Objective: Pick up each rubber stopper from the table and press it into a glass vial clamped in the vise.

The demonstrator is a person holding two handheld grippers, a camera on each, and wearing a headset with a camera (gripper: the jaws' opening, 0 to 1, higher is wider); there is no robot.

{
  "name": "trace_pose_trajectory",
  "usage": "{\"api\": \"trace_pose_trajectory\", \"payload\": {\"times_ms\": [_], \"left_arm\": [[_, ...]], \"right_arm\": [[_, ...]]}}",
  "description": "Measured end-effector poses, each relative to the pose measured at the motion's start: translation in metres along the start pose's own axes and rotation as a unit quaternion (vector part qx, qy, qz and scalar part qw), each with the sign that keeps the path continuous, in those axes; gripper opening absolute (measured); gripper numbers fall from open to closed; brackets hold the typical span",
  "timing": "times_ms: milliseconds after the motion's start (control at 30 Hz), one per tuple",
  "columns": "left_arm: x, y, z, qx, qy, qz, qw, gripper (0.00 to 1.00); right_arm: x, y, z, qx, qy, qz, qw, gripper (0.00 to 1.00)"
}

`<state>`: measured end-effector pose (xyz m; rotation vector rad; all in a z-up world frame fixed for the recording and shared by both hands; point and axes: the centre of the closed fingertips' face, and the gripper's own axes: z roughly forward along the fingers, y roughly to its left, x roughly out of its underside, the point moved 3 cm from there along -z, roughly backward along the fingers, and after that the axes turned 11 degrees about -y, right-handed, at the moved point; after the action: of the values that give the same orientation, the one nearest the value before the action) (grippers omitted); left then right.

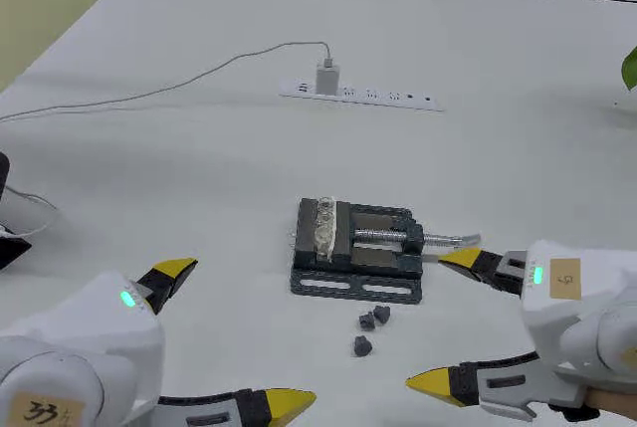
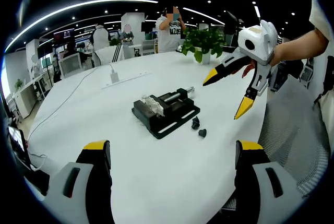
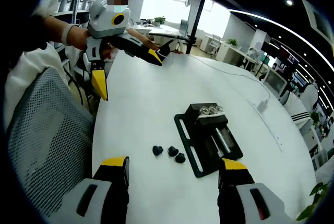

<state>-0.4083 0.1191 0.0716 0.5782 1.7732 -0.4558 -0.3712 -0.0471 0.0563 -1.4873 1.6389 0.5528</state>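
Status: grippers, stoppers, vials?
Left gripper and right gripper open, empty. Three dark rubber stoppers loose near black metal vise; clear glass vials clamped. White power strip beyond vise.

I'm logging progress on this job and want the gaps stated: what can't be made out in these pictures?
Glass vials in the vise: too small and glary in all three views to count them or see whether any is stoppered.
Rubber stoppers: tiny dark lumps, so which end is up is unreadable.
Left claw and right claw: bodies cut off by the head view's edges.
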Motion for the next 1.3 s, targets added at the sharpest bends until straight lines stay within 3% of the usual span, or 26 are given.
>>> {"api": "trace_pose_trajectory", "payload": {"times_ms": [467,833,1300], "left_arm": [[0.0,0.001,0.001,-0.004,-0.001,-0.004,1.0,0.98],[0.0,-0.004,0.001,-0.001,-0.003,-0.009,1.0,0.97],[0.005,-0.007,0.002,0.002,0.003,-0.016,0.9999,0.95]], "right_arm": [[0.004,0.005,0.023,-0.045,0.016,-0.012,0.9988,0.49],[0.011,0.011,0.03,-0.084,0.031,-0.016,0.9959,0.15],[0.016,0.017,0.051,-0.115,0.041,-0.024,0.9923,0.06]]}}
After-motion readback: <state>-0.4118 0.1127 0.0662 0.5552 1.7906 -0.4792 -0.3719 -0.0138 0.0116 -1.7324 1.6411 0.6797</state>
